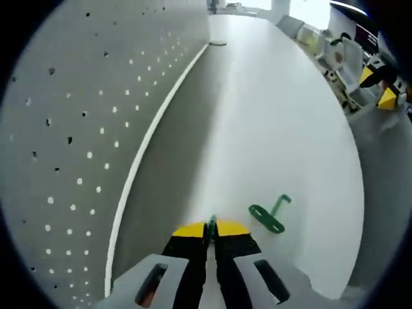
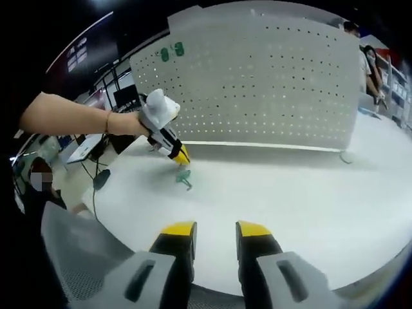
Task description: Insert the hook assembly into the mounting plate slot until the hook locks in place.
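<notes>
In the left gripper view my left gripper (image 1: 211,229) is shut on a thin green part (image 1: 211,224), seen edge-on between its yellow tips. A green hook (image 1: 267,217) with an oval plate and a bent rod lies on the white table (image 1: 270,116) just to the right of the tips. The right gripper view shows the left gripper (image 2: 183,158) held by a hand, tips down, with the green part (image 2: 183,173) under them and the green hook (image 2: 187,185) on the table beside it. My right gripper (image 2: 215,239) hangs open and bare near the table's front edge.
A grey pegboard (image 1: 77,129) (image 2: 257,84) stands along the table's back, with two green pieces (image 2: 171,53) hung at its upper left. Chairs and yellow items (image 1: 386,98) lie beyond the table. A small cable (image 2: 346,156) rests at the board's right end. People stand behind (image 2: 372,64).
</notes>
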Demonstrator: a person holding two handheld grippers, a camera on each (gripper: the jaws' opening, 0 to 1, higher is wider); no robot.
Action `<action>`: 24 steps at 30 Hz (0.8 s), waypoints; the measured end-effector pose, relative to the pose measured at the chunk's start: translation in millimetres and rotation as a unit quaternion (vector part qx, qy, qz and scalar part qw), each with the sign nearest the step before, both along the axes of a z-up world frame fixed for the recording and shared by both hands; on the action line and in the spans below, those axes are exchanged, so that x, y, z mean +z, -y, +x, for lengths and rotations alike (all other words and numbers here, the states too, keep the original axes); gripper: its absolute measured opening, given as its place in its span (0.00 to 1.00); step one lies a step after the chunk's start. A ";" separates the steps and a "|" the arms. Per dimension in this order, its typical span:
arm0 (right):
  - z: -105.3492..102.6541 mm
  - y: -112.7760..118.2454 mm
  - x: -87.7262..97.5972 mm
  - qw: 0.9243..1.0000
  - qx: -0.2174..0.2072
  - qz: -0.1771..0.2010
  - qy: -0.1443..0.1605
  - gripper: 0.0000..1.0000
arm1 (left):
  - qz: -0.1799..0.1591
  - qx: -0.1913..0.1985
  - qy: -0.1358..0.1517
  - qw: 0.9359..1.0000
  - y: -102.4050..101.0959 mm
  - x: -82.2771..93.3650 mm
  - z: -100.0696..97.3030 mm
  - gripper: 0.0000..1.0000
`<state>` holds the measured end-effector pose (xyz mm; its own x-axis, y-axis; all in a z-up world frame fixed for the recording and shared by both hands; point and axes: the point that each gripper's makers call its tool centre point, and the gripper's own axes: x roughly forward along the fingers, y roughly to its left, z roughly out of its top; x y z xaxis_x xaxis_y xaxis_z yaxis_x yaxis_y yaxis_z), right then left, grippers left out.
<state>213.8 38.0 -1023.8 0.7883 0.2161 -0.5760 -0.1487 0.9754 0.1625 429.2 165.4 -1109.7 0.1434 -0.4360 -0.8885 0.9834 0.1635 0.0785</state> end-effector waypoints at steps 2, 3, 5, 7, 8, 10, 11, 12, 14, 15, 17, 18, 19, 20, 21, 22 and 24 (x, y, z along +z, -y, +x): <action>0.4 0.8 1.1 1.000 -0.003 0.004 0.002 0.20 | -0.008 0.021 0.002 1.000 -3.7 9.0 6.4 0.02; 0.9 0.9 2.0 1.000 -0.004 0.008 0.002 0.20 | -0.015 0.028 0.000 0.999 -4.7 12.7 7.3 0.02; 0.8 1.2 1.6 1.000 -0.004 0.010 0.000 0.20 | -0.040 0.052 -0.012 0.998 -5.3 23.0 7.5 0.02; 1.6 1.5 3.2 1.000 -0.002 0.010 0.001 0.20 | -0.054 0.069 -0.017 0.996 -7.7 31.5 7.7 0.02; 2.5 1.9 4.6 1.000 0.000 0.007 0.003 0.20 | -0.061 0.076 -0.017 0.995 -10.2 38.6 7.1 0.02; 5.7 3.3 8.6 1.000 0.003 0.006 0.008 0.20 | -0.075 0.086 -0.015 0.993 -11.8 48.3 6.9 0.02; 7.8 4.2 11.1 1.000 0.003 0.007 0.012 0.20 | -0.082 0.099 -0.018 0.991 -14.7 54.7 6.0 0.02; 9.2 4.6 13.0 1.000 0.003 0.007 0.015 0.20 | -0.092 0.109 -0.019 0.990 -16.4 61.0 5.3 0.02; 12.2 4.4 17.1 1.000 0.004 0.007 0.020 0.20 | -0.122 0.132 -0.030 0.983 -15.4 72.6 2.0 0.02; 13.7 3.2 19.5 1.000 0.006 0.008 0.023 0.20 | -0.135 0.141 -0.038 0.980 -14.9 77.3 -0.5 0.02; 15.3 0.4 22.4 1.000 0.009 0.012 0.026 0.20 | -0.171 0.175 -0.063 0.967 -13.3 88.8 -6.2 0.02; 16.4 -2.6 24.9 0.999 0.012 0.014 0.028 0.20 | -0.184 0.186 -0.068 0.963 -13.0 93.1 -7.4 0.02; 16.7 -3.6 25.7 0.999 0.013 0.014 0.029 0.21 | -0.196 0.197 -0.073 0.958 -13.7 98.2 -10.6 0.02; 17.8 -7.5 28.3 0.999 0.018 0.015 0.032 0.21 | -0.198 0.195 -0.070 0.958 -14.8 100.6 -13.3 0.02; 18.4 -10.4 29.9 0.999 0.022 0.016 0.033 0.21 | -0.198 0.191 -0.067 0.959 -16.1 103.5 -18.3 0.02; 19.3 -14.3 32.4 0.999 0.027 0.018 0.036 0.21 | -0.201 0.191 -0.065 0.959 -16.3 105.6 -21.4 0.02; 20.9 -21.5 36.8 0.998 0.033 0.024 0.042 0.21 | -0.212 0.194 -0.064 0.956 -15.3 111.4 -29.5 0.02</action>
<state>234.7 59.4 -987.0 0.8162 0.2951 -0.4967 -0.2270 0.9544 0.1941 399.8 180.7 -998.3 0.2686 -0.6971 -0.6648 0.8399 0.5074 -0.1927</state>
